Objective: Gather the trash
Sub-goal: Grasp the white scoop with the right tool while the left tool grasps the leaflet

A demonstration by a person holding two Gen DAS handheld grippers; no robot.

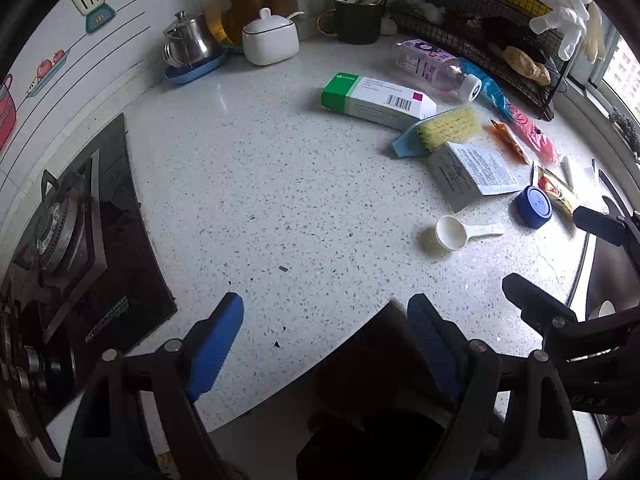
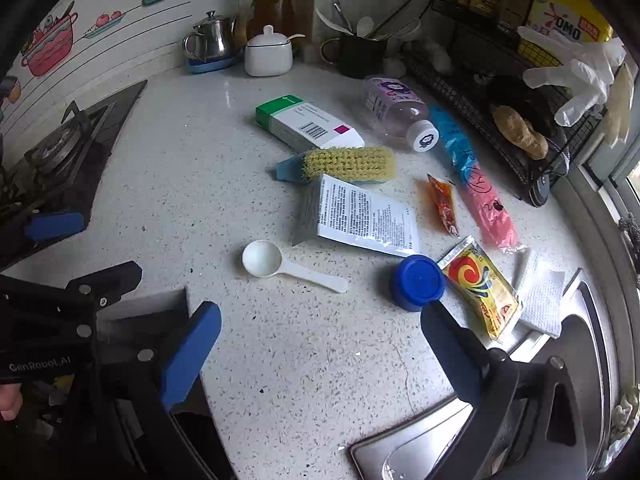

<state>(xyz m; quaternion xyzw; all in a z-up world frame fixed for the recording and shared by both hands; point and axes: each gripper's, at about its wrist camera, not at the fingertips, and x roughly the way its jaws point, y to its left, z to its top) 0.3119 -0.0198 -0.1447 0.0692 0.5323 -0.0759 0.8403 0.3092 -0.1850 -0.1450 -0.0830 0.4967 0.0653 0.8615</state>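
Observation:
Litter lies on the speckled counter (image 1: pixel 260 184): a green-and-white box (image 1: pixel 376 98) (image 2: pixel 308 126), a clear bottle (image 1: pixel 436 68) (image 2: pixel 396 108), a grey printed packet (image 1: pixel 468 172) (image 2: pixel 360 216), a white scoop (image 1: pixel 456 232) (image 2: pixel 268 260), a blue cap (image 1: pixel 534 206) (image 2: pixel 418 282), a yellow sachet (image 2: pixel 480 284), an orange sachet (image 2: pixel 444 204) and a blue-pink wrapper (image 2: pixel 476 184). My left gripper (image 1: pixel 324 340) hangs open over the bare front counter. My right gripper (image 2: pixel 320 344) is open too, its right finger just short of the blue cap. Neither holds anything.
A yellow brush (image 2: pixel 348 164) lies by the box. The gas stove (image 1: pixel 60 232) is at the left, a sink (image 2: pixel 420 452) at the front right, and a wire rack (image 2: pixel 500 92) with gloves at the back right. A kettle (image 1: pixel 188 40), a white pot (image 1: pixel 270 38) and a utensil mug (image 1: pixel 358 20) line the wall.

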